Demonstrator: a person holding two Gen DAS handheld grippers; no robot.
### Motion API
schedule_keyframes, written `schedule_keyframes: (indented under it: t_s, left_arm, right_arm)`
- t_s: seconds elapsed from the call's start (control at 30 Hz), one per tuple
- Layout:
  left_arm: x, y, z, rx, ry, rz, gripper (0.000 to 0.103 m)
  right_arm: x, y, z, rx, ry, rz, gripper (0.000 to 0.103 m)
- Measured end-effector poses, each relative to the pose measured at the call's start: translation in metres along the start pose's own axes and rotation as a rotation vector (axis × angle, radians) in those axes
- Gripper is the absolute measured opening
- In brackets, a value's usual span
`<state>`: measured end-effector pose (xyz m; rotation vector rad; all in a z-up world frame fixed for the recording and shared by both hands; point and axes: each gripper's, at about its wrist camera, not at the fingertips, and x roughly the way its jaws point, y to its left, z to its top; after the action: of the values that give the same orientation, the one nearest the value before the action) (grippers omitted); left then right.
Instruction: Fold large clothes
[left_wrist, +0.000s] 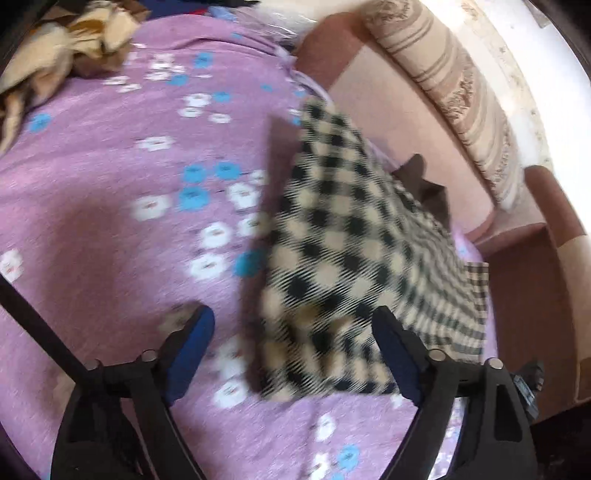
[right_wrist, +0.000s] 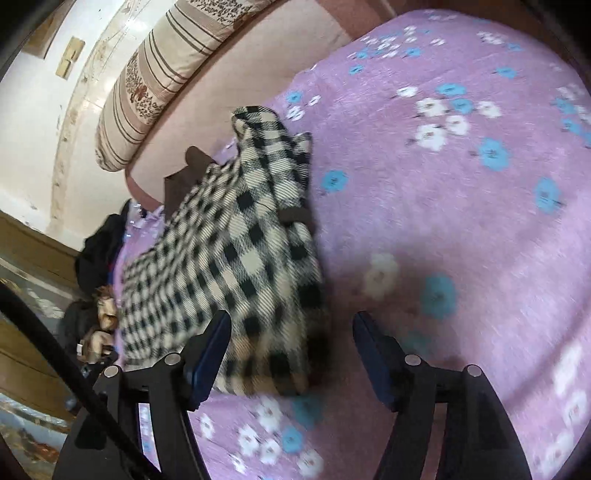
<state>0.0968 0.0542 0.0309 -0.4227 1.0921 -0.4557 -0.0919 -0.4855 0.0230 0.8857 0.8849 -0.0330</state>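
A black-and-cream checked garment (left_wrist: 343, 254) lies folded on the purple flowered bedsheet (left_wrist: 110, 221). It also shows in the right wrist view (right_wrist: 236, 251). My left gripper (left_wrist: 295, 332) is open and empty, its fingers standing over the garment's near left edge. My right gripper (right_wrist: 291, 336) is open and empty, over the garment's near right corner. A brown piece (right_wrist: 295, 214) shows on the garment's right edge.
A striped bolster pillow (left_wrist: 461, 92) lies on the pink sofa back (left_wrist: 388, 110) behind the bed. Crumpled beige cloth (left_wrist: 55, 62) sits at the sheet's far left. Dark clothes (right_wrist: 99, 251) lie off the bed's left edge, over the floor.
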Motion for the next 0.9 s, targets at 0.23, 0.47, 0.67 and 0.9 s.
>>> schedule_keyframes:
  t_s: [0.23,0.47,0.67,0.9]
  left_arm:
    - [0.036,-0.014,0.024,0.014,0.031,-0.133,0.094]
    - [0.059,-0.045,0.025,0.126,0.034,-0.089,0.1]
    - [0.064,-0.078,0.015,0.194,0.13,0.049,0.024]
    - [0.023,-0.105,0.0,0.257,0.135,0.096,0.018]
  right_arm:
    - [0.035,0.001,0.029,0.048,0.033,0.167,0.074]
    - [0.068,0.038,0.036,-0.097,0.028,0.132,0.077]
    - [0.077,0.059,0.028,-0.133,0.074,0.083,0.029]
    - [0.042,0.065,0.018,-0.065,0.091,0.176,0.019]
